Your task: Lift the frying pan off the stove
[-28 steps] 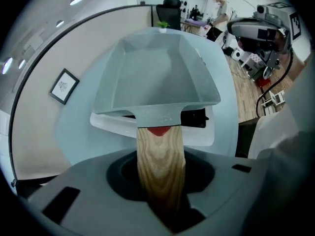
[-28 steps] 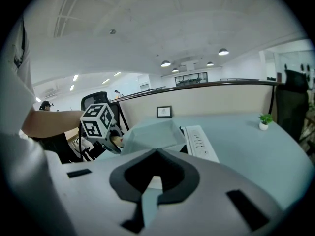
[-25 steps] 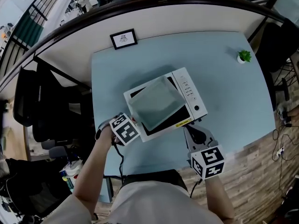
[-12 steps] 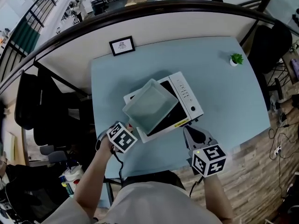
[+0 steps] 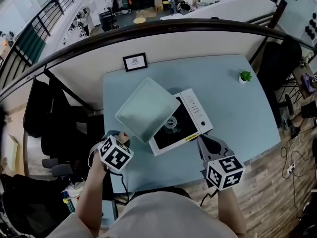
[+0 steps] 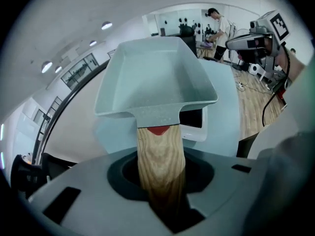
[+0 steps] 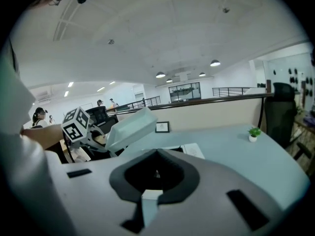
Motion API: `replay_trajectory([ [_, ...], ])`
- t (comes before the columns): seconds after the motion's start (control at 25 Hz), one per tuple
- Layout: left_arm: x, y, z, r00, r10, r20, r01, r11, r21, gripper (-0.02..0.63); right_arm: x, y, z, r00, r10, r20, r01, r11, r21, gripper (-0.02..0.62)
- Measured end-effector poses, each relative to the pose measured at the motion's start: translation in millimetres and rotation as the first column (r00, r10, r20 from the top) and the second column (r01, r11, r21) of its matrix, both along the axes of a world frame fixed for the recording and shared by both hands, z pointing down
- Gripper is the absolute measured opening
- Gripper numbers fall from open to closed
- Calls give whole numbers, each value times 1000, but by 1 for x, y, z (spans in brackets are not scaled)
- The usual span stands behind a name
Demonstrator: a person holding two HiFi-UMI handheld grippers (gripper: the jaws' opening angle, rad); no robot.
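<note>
The pale green square frying pan (image 5: 146, 109) hangs tilted in the air over the stove's far left corner, clear of its black glass (image 5: 173, 128). My left gripper (image 5: 121, 138) is shut on the pan's wooden handle (image 6: 160, 156); in the left gripper view the pan (image 6: 155, 77) fills the middle, with the white stove (image 6: 194, 124) beneath it. The stove's white control strip (image 5: 195, 108) faces right. My right gripper (image 5: 205, 142) hovers shut and empty near the stove's front right corner. In the right gripper view (image 7: 156, 173) the raised pan (image 7: 130, 127) shows at the left.
The stove sits on a light blue table (image 5: 237, 118). A small framed picture (image 5: 134, 62) stands at the table's far edge, and a little potted plant (image 5: 243, 76) at the far right corner. Black office chairs (image 5: 44, 118) stand to the left and another (image 5: 277, 58) to the right.
The pan has risen off the stove and swung up and left, uncovering the black glass. My left gripper moved left with it. The right gripper has barely moved.
</note>
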State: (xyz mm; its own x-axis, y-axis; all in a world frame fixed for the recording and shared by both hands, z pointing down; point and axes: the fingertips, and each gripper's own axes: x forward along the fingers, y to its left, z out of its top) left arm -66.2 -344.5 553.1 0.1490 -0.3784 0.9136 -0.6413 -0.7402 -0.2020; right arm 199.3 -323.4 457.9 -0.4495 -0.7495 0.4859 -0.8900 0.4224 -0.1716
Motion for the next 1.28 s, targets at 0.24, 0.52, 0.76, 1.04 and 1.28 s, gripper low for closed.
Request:
replay_trajectory([
  [0.24,-21,14,-59,1000,-12,10,11,995,98,120,-11,3,-46,999,-25,-43,29,994,102,3],
  [0.52,-42,43,-94,999,-51,7,49,986,161,120,-18,22,-83,996,-55,-71,66,983,170,3],
  [0.76,-54,75,-95,997,-71,12,69,988,139,120,-30,41,-90,994,-93,-62,102,978,179,3],
  [1.04,-64,99,-73,996,-79,30,76,993,94,121,-32,42,-67,991,-107,-84,119,981,154,3],
  [1.28,-69,101,-66,995,-91,29,89,993,73,123,-36,38,-65,991,-100,-84,113,981,159,3],
])
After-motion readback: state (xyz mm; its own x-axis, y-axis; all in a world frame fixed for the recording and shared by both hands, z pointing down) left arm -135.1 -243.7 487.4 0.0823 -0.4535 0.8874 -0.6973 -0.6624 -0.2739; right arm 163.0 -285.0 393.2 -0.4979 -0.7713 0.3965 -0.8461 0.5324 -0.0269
